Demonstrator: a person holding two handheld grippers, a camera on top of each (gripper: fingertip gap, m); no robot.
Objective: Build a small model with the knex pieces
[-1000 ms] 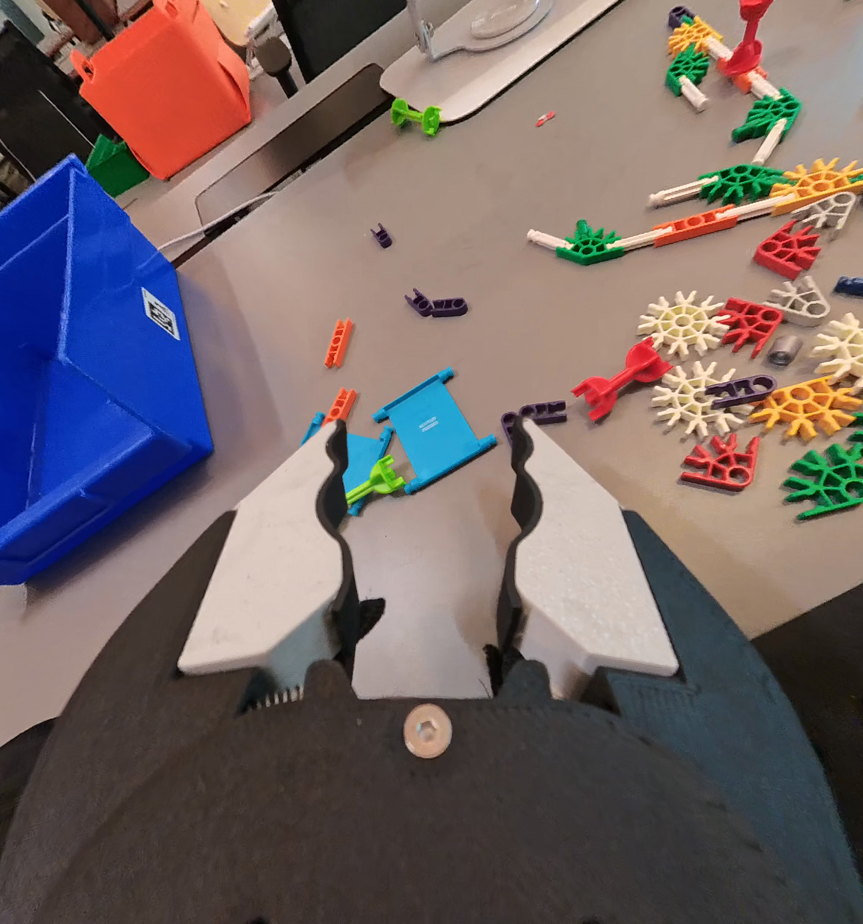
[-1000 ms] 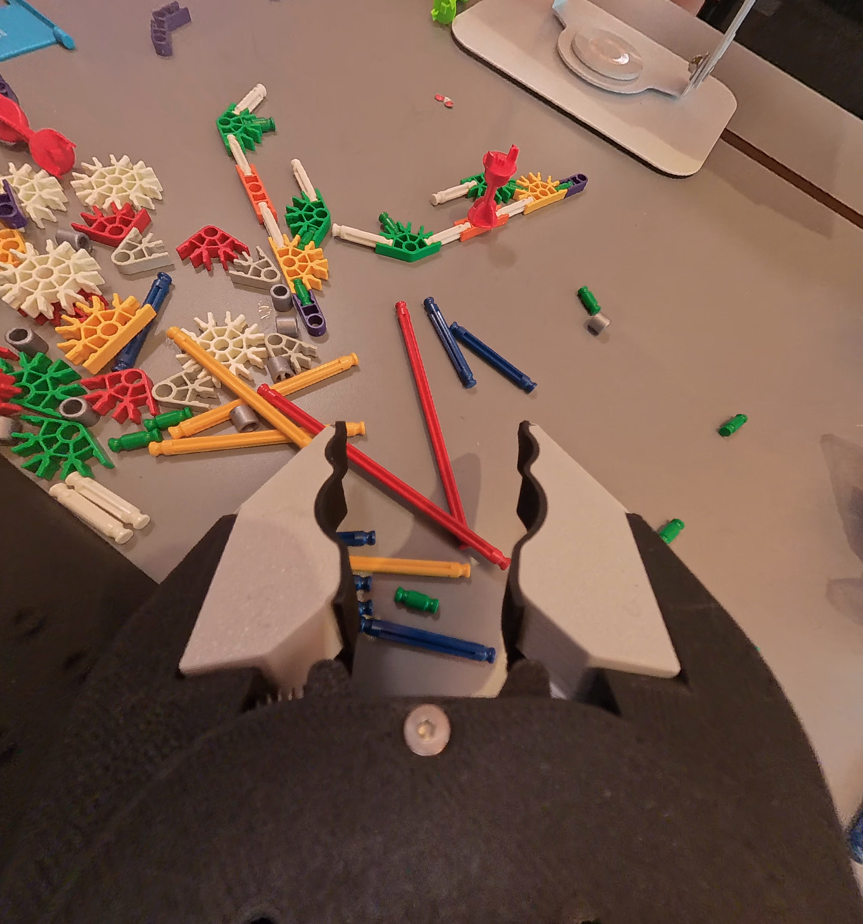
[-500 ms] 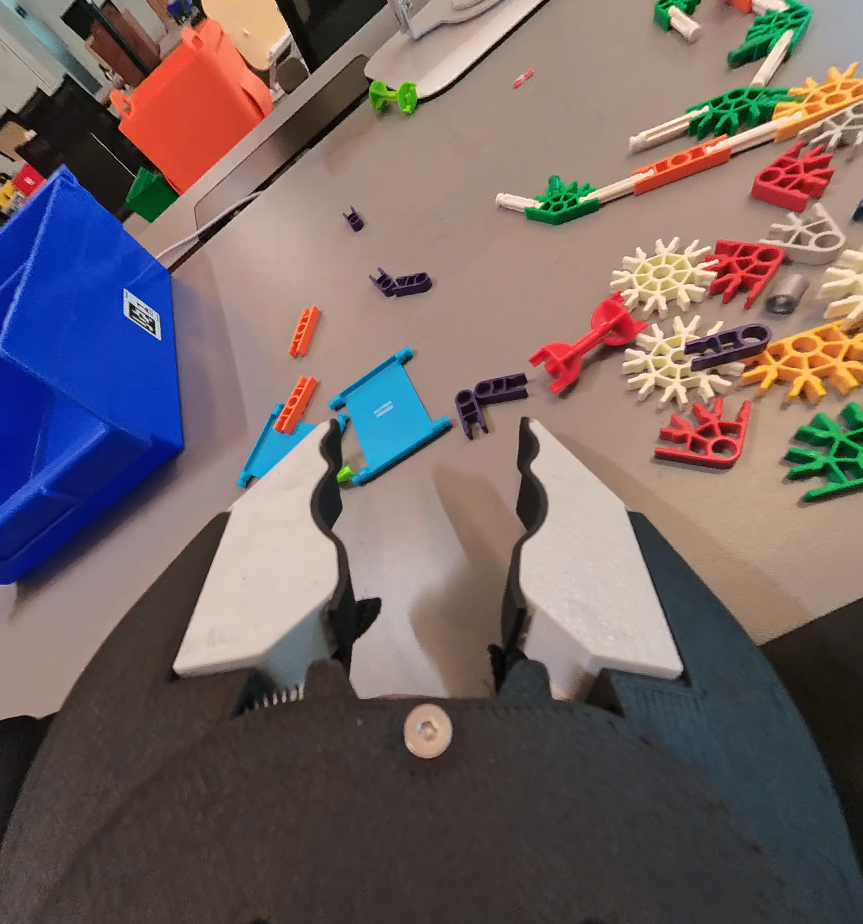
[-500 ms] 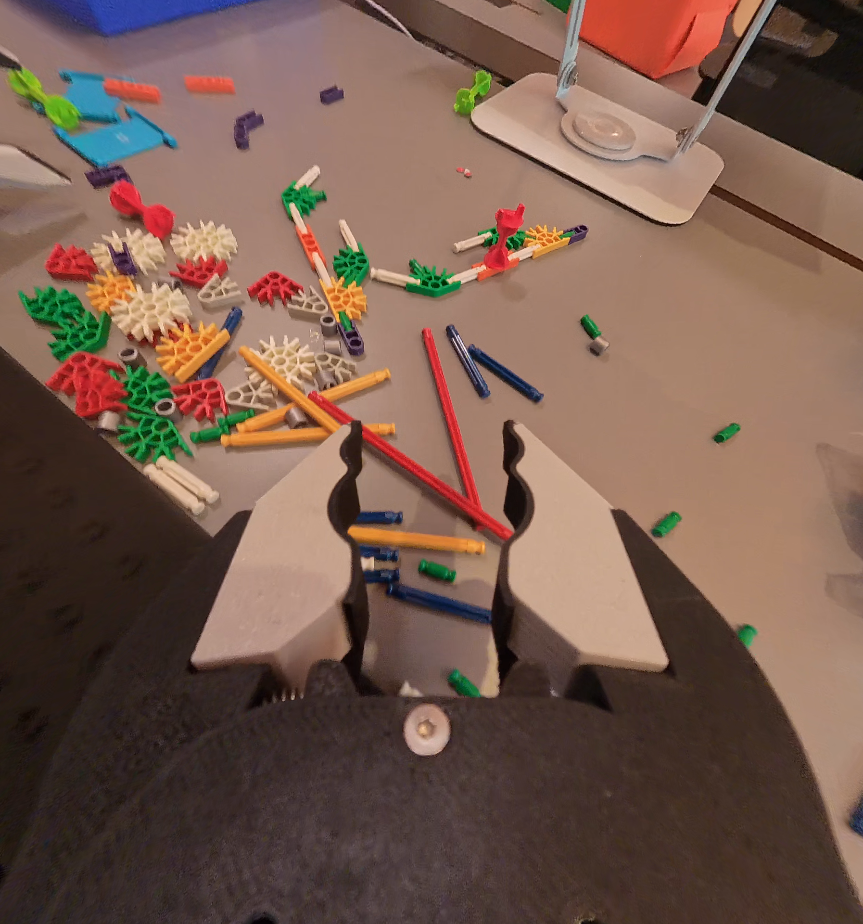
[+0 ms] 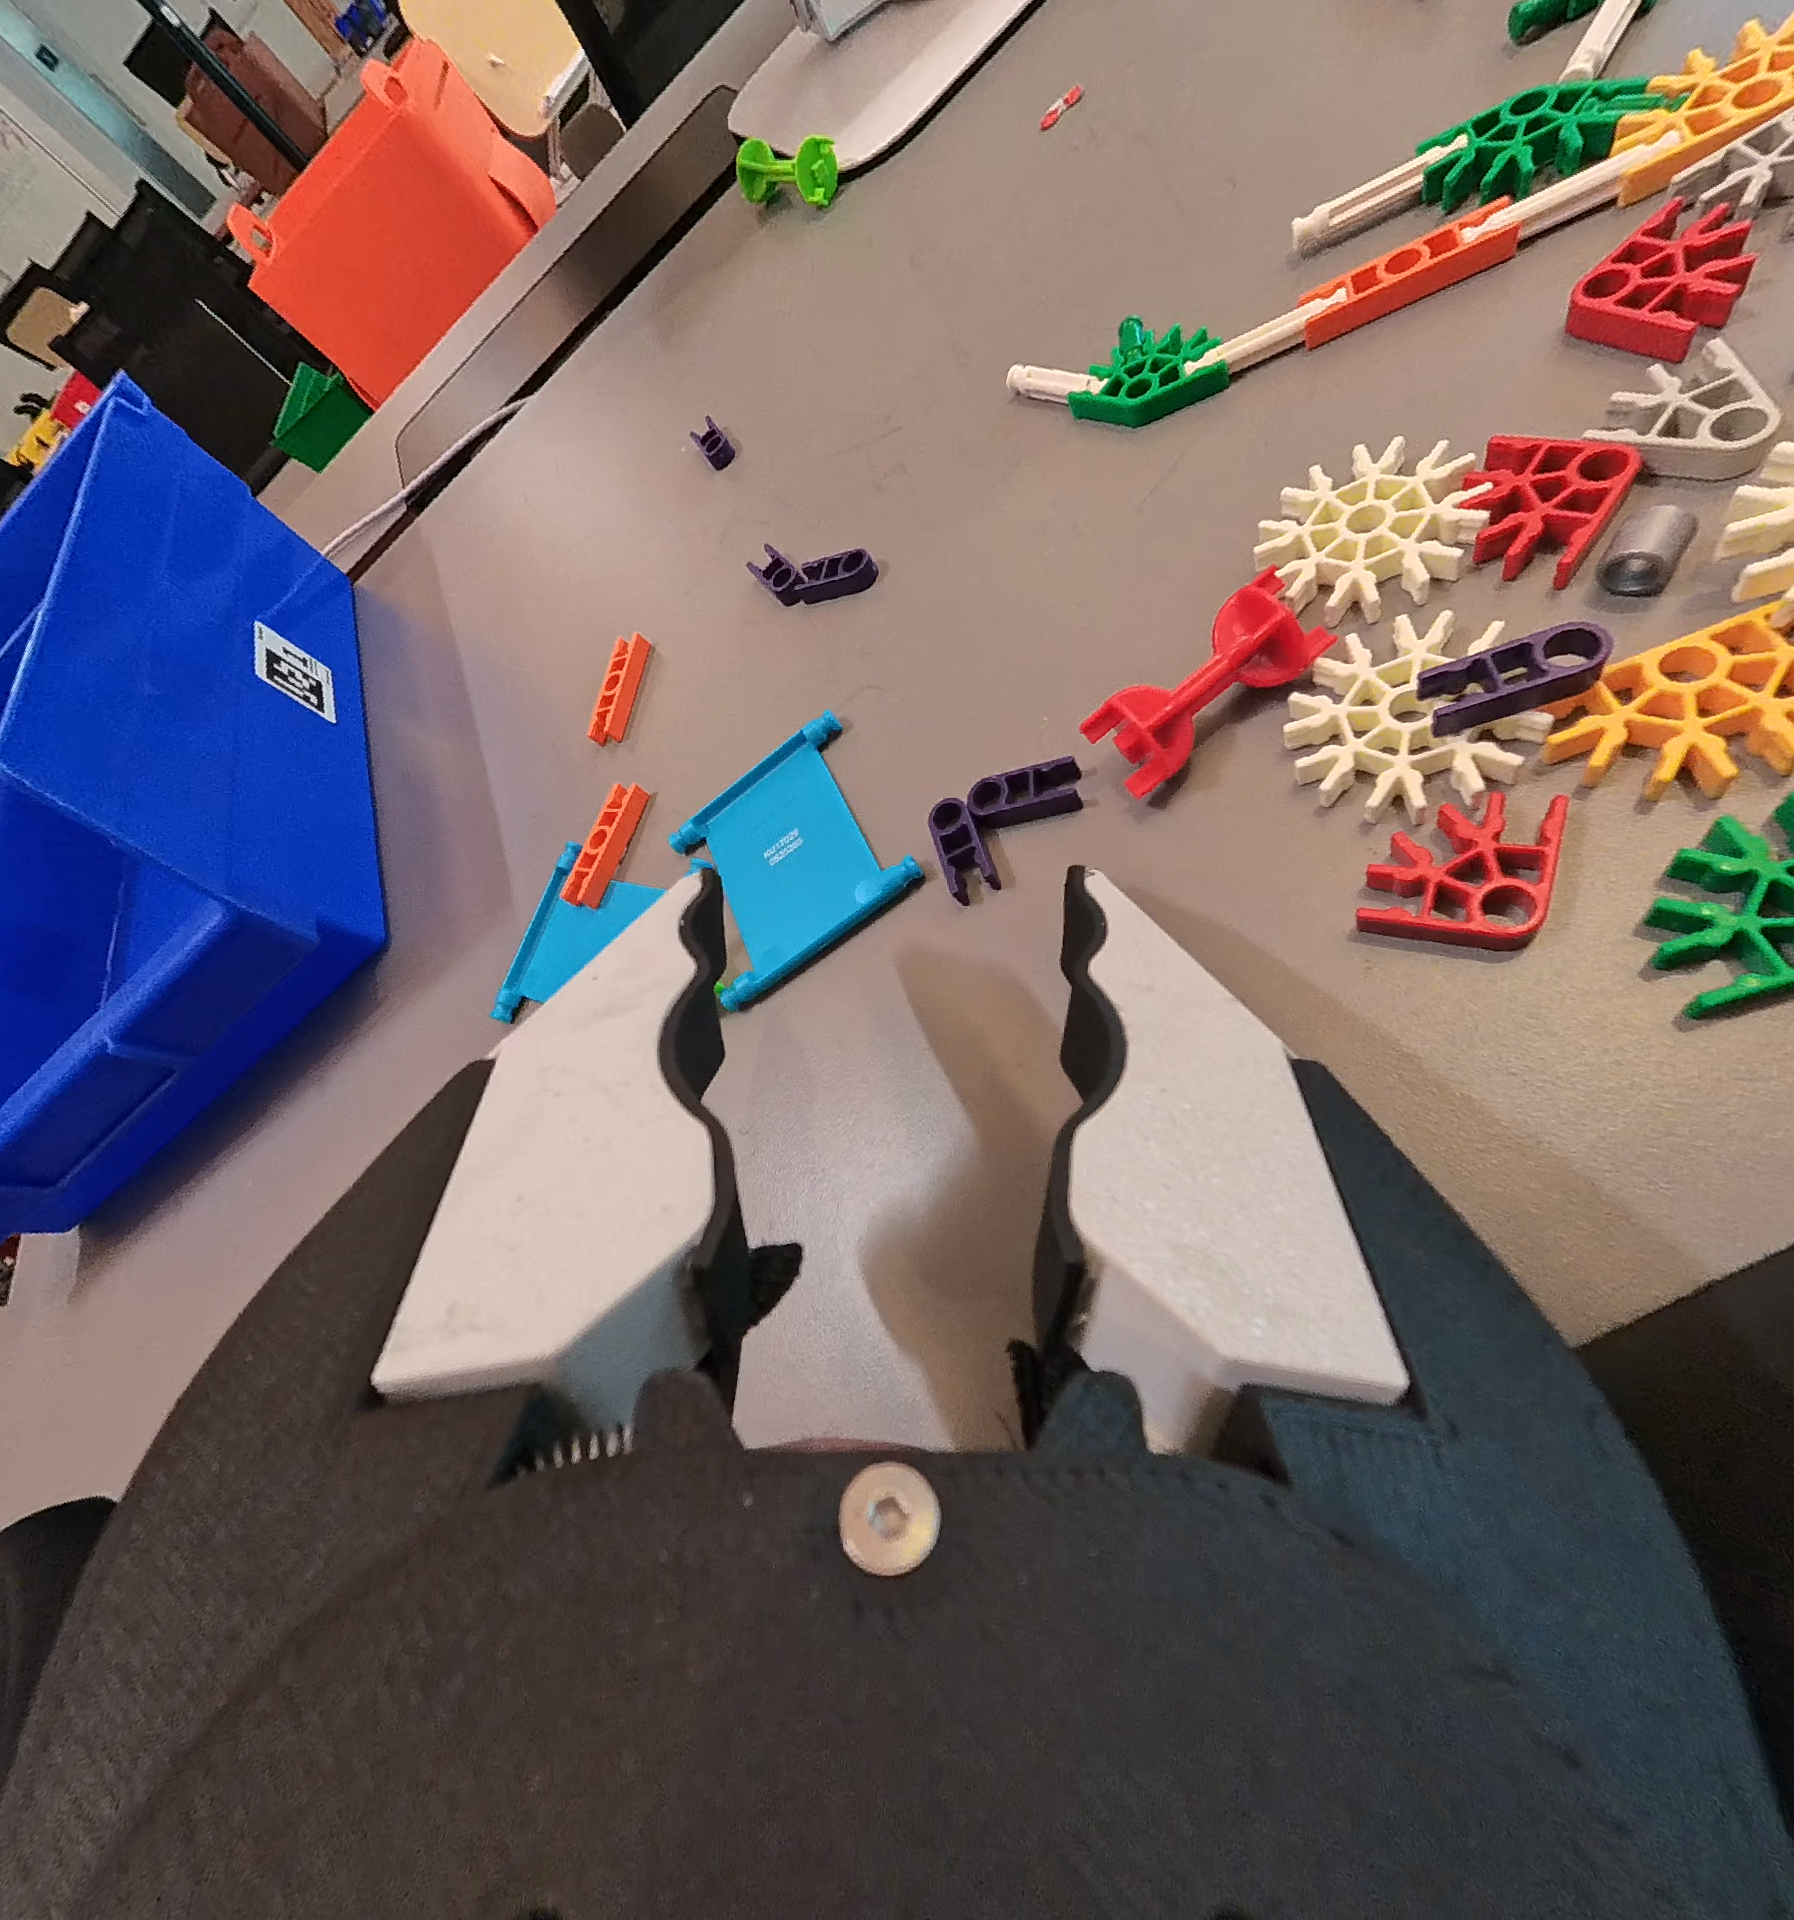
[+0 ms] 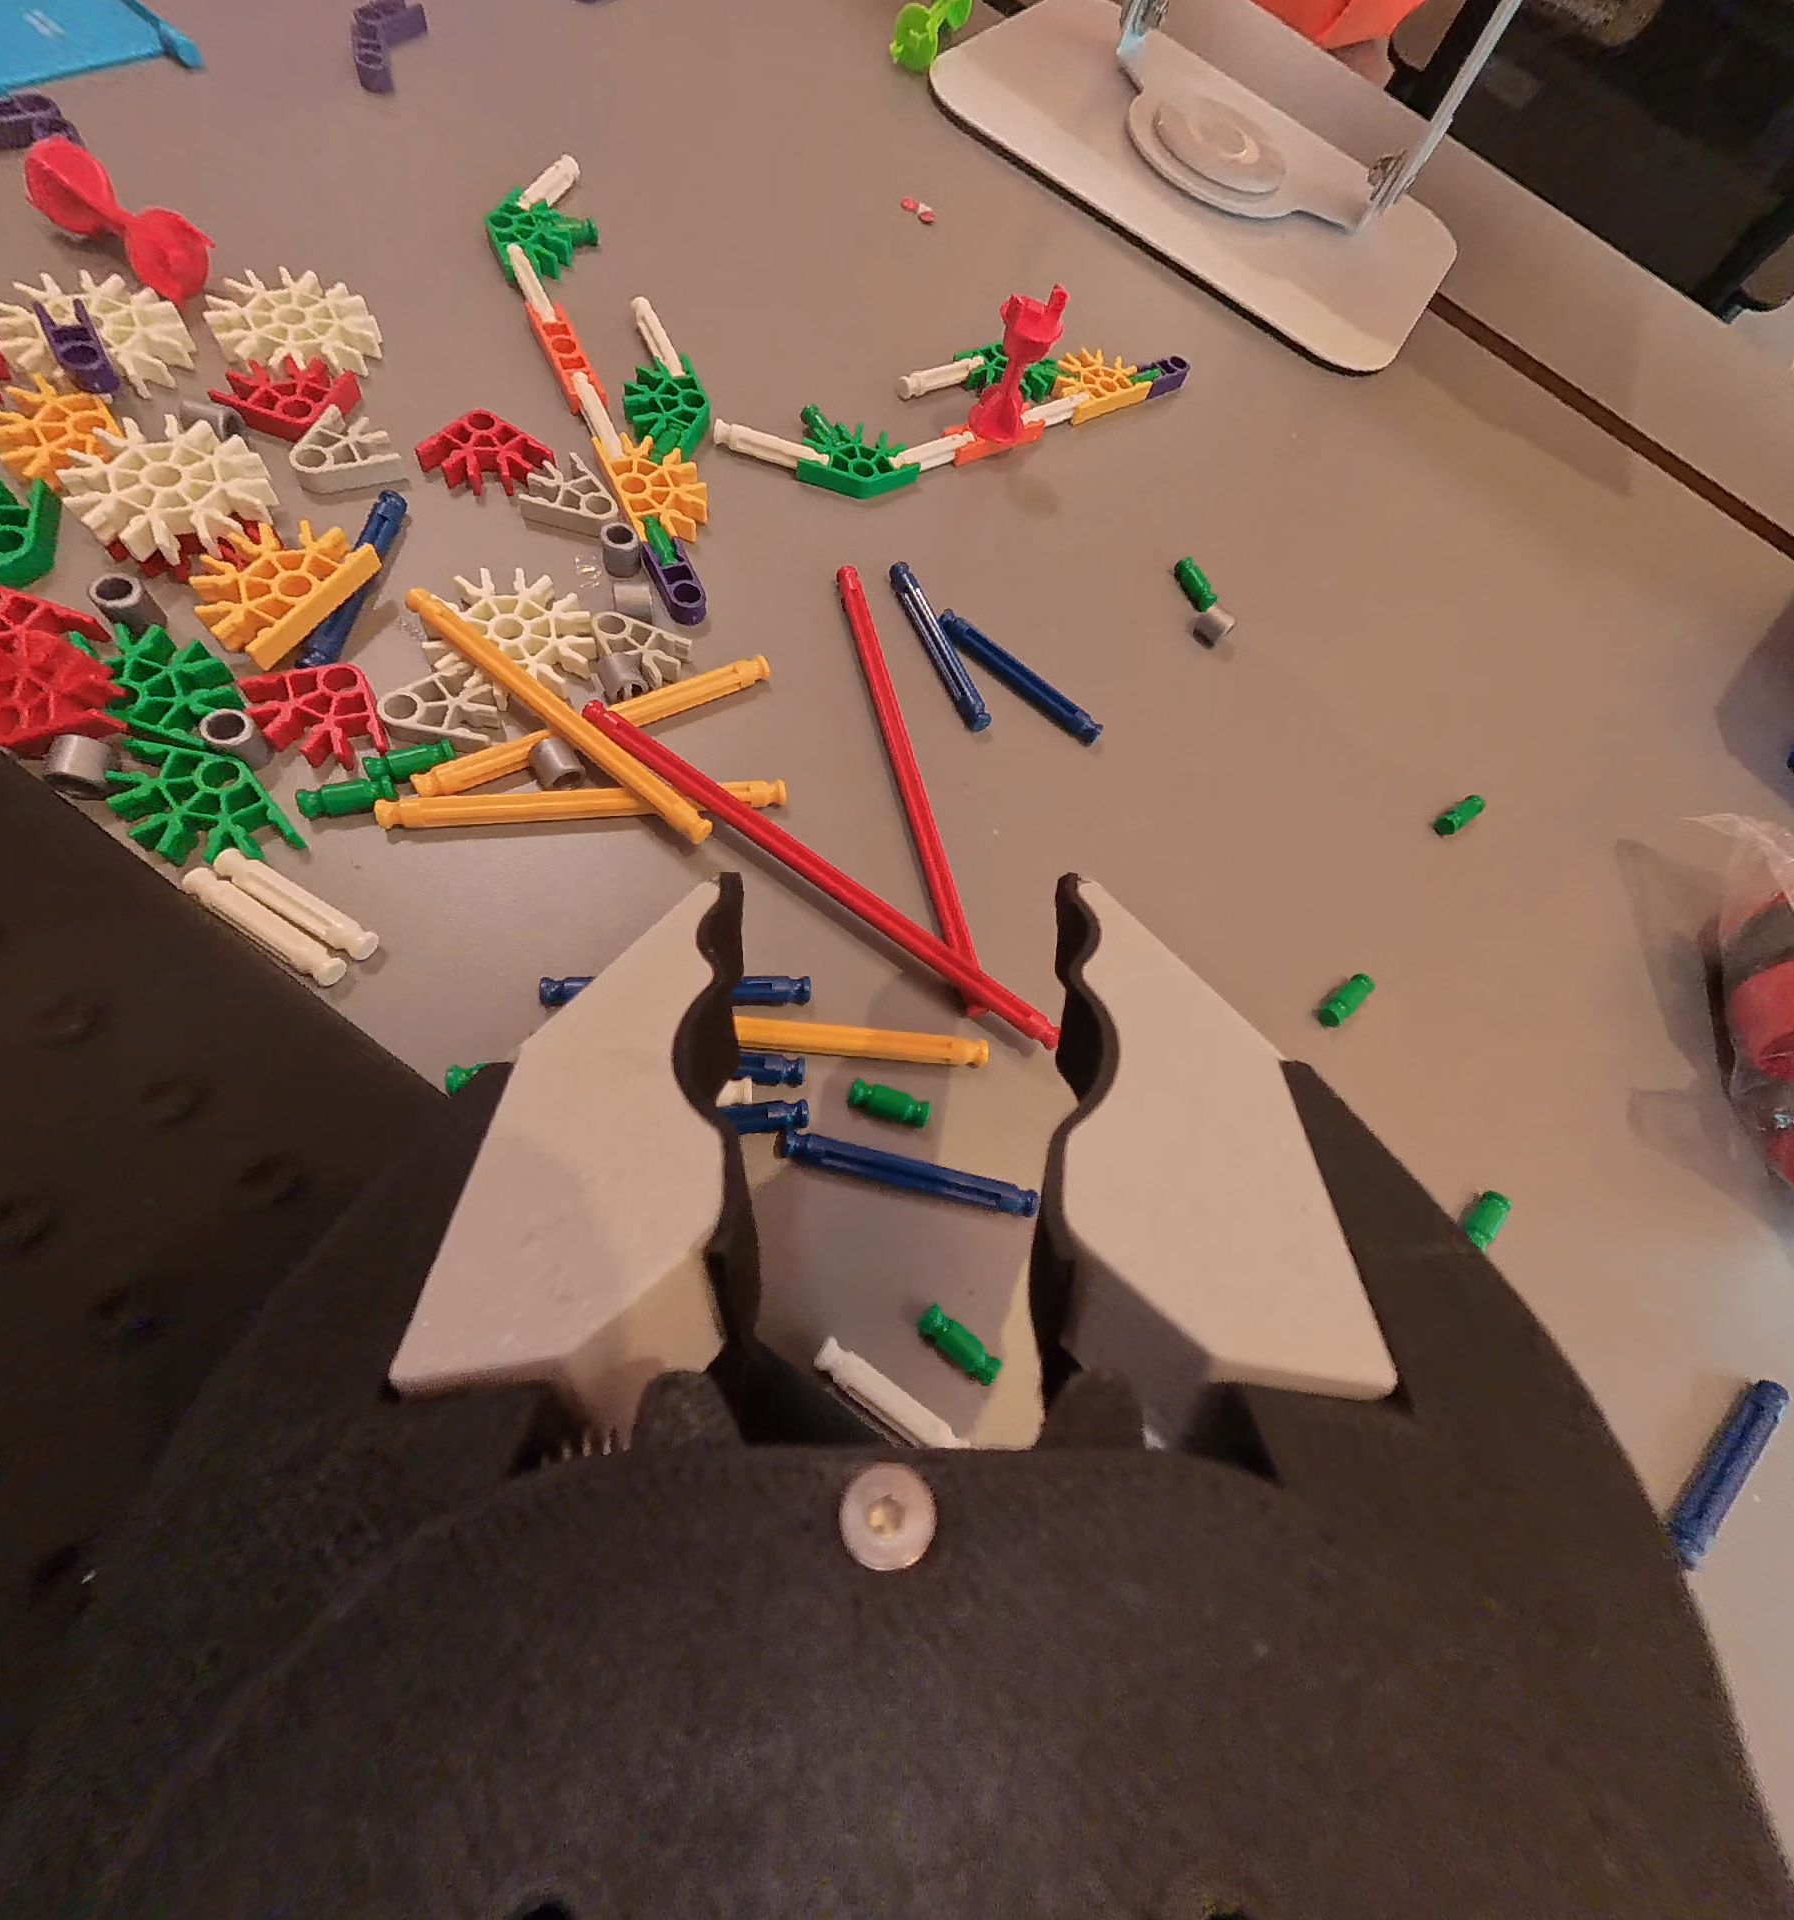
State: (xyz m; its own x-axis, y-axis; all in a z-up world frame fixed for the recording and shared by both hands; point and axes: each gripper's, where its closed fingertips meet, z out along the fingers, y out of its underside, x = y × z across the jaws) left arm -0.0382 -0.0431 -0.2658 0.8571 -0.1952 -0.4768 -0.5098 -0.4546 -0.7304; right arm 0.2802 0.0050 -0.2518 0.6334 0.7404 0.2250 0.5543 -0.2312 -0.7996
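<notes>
glossy plastic blue bin [image 5: 145, 831], matt grey table [image 5: 976, 312], glossy plastic rods [image 6: 903, 769]

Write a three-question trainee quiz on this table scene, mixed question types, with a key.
1. True or false: the left gripper is shut on the light blue panel.
2. Which colour are the two long rods whose ends meet between the right gripper fingers? A) red B) white C) purple
3. Fill in: the blue bin lies to the ___ of the left gripper in the left wrist view.

Key: 1 false, its jaws stand open and empty; 2 A, the red rods; 3 left.
</notes>
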